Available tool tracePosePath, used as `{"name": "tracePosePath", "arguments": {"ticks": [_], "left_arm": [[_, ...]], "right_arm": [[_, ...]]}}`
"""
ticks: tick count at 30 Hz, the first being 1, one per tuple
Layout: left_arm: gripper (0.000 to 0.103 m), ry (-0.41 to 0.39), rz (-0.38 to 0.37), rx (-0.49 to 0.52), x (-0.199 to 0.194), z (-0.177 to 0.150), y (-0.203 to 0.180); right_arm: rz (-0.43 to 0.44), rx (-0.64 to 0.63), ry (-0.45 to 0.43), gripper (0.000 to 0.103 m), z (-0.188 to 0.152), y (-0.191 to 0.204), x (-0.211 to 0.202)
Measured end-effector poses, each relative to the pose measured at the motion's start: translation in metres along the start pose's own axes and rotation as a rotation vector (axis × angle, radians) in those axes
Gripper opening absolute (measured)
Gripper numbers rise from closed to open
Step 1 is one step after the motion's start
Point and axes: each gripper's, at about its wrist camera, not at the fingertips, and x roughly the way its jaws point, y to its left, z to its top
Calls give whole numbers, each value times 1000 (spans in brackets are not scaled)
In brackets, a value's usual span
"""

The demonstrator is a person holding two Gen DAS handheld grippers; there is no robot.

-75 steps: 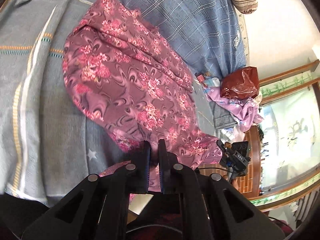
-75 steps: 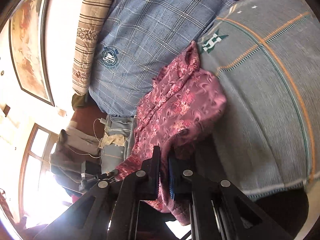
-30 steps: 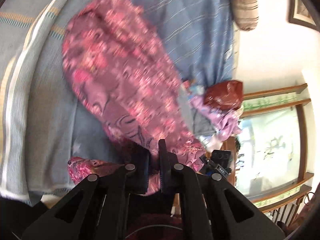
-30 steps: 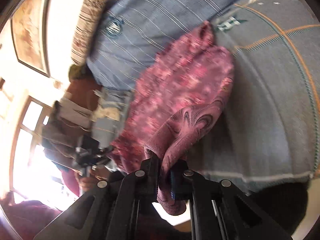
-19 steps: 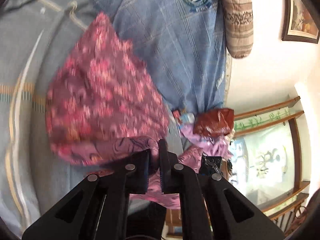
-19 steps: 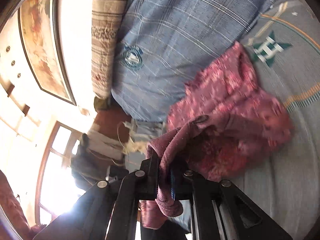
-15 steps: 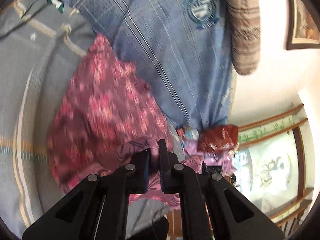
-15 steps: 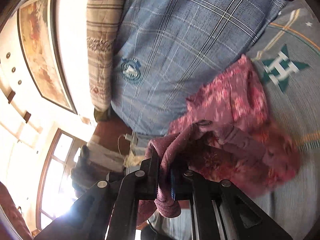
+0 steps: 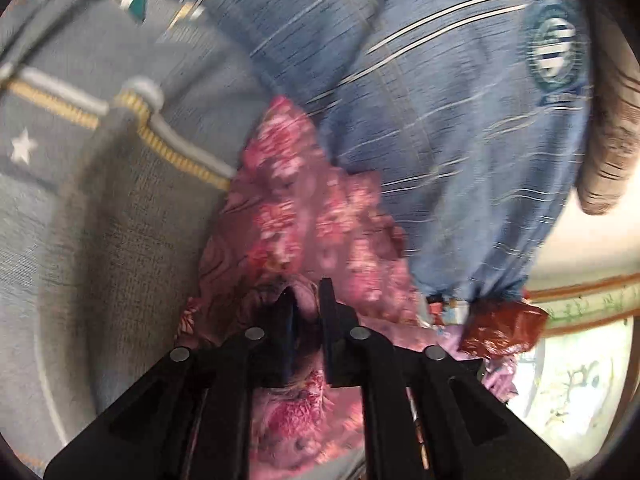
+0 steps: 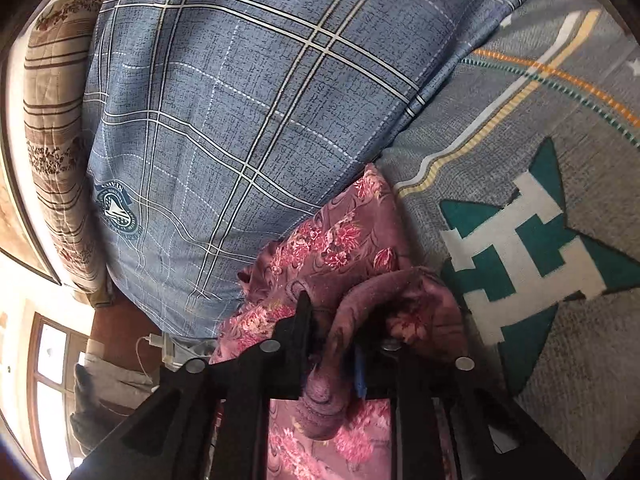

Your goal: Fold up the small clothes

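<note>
Our left gripper (image 9: 307, 300) and right gripper (image 10: 332, 320) each pinch the pink flowered garment (image 10: 340, 240) in narrow jaws, bunched on the bed (image 10: 520, 140) beside the blue checked quilt (image 10: 240, 100).

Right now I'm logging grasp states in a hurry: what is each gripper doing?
Left gripper: closed on the floral garment.
Right gripper: closed on a bunched fold of the same floral garment.

Home bedroom — plaid quilt (image 10: 248, 92), bedspread (image 10: 540, 168)
</note>
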Motion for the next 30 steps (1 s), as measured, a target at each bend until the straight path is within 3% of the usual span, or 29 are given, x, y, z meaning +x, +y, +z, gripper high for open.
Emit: {"name": "tracePosePath", "arguments": {"ticks": [1,2,3,4,5,8,10,15,18,22,26,30], "left_arm": [[18,-5,-20,12,-8,-1,-4],[30,-8,-42,31,-17,-5,-10],[39,-11,-27,51,-24,-9,-17],[55,-32,-6,70,-31,-10,-25],[62,-88,34,124,-44,-20,-35],[65,-162,37,195,-67,-38,-47],[75,-141,-4,194,-71,-51,-45],[76,2,45,267,-31,-101,-45],[76,46,95,263,-6,-106,-38],[76,41,104,228,9,-84,-35],[72,-4,146,206,15,-50,-43],[71,-79,136,176,11,-7,-55]], "right_arm": [[-11,-25,-11,28,-1,6,-8],[-19,-53,-28,30,-2,13,-16],[-23,-77,-44,31,-3,18,-24],[-18,-102,-61,35,-4,25,-33],[-10,-115,-74,40,-6,31,-38],[39,-147,-83,46,-18,43,-57],[53,-150,-56,53,-26,48,-56],[77,-74,28,55,-39,37,-34],[108,-5,95,55,-47,27,-12],[105,36,129,55,-49,22,13],[136,101,84,53,-30,20,24],[131,81,7,53,2,33,26]]}}
